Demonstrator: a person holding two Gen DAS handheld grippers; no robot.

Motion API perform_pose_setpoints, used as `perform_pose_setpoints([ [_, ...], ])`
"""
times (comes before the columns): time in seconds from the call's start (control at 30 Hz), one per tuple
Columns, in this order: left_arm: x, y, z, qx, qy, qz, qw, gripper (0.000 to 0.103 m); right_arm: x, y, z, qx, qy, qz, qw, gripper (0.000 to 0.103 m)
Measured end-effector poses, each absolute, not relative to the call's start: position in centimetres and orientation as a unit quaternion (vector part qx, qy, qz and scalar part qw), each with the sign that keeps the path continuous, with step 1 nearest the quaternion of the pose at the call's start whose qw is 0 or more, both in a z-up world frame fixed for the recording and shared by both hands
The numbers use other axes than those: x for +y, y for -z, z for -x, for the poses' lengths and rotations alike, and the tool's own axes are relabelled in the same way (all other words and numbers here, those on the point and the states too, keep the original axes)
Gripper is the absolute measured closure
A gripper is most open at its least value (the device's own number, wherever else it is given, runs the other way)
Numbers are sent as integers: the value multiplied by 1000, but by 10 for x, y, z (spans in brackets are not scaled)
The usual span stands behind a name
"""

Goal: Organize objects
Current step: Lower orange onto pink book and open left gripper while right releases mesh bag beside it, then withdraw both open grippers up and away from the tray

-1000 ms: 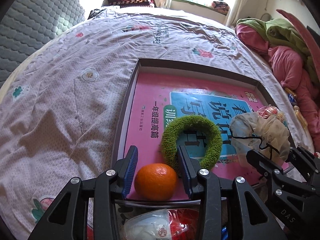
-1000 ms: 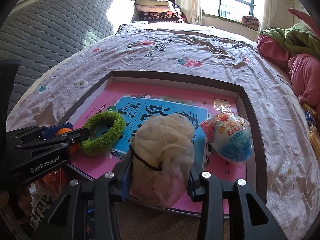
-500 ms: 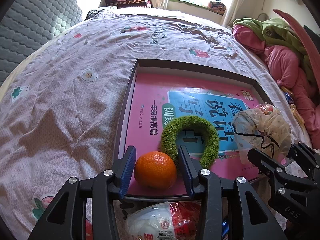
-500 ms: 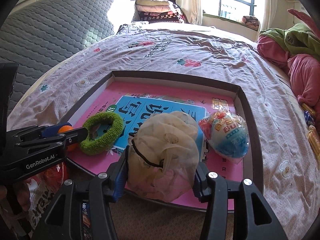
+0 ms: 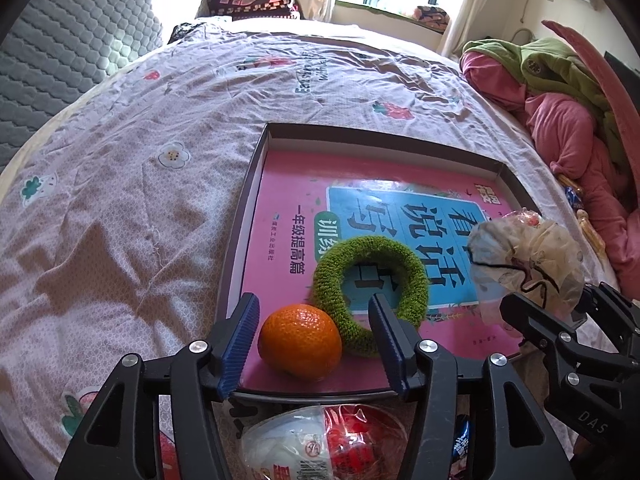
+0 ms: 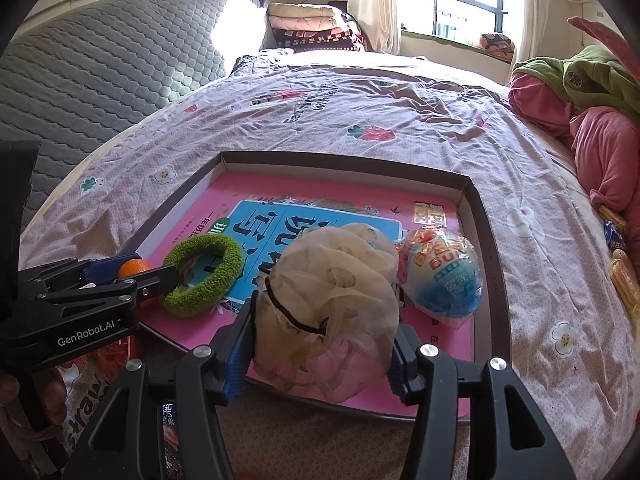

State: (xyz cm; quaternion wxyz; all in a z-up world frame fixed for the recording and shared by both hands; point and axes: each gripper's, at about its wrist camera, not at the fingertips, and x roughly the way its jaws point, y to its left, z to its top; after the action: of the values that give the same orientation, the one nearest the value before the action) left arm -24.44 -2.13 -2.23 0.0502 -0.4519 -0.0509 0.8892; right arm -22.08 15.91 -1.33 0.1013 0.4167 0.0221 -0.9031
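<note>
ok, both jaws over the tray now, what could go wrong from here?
1. The orange sits loose between the open left gripper jaws, near the tray's front rim; a nudge might roll it out.
2. The sheer scrunchie in the right gripper hangs over that rim and could snag or fall outside.
3. The left gripper's right jaw reaches into the green ring and may drag it.

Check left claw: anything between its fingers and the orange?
Nothing visible. The round orange mandarin sits on the pink book cover between the open fingers of the left claw; the fuzzy green ring touches only its far right side.
</note>
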Motion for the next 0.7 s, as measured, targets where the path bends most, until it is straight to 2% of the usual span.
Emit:
perform_pose_setpoints([
  [0.1, -19, 19, 244, -33, -895, 444, 33, 40, 160, 12, 220, 18, 904, -414, 102, 44],
  [0.7, -19, 7, 241, -36, -903, 427, 22, 39, 165, 2, 217, 15, 911, -401, 92, 41],
])
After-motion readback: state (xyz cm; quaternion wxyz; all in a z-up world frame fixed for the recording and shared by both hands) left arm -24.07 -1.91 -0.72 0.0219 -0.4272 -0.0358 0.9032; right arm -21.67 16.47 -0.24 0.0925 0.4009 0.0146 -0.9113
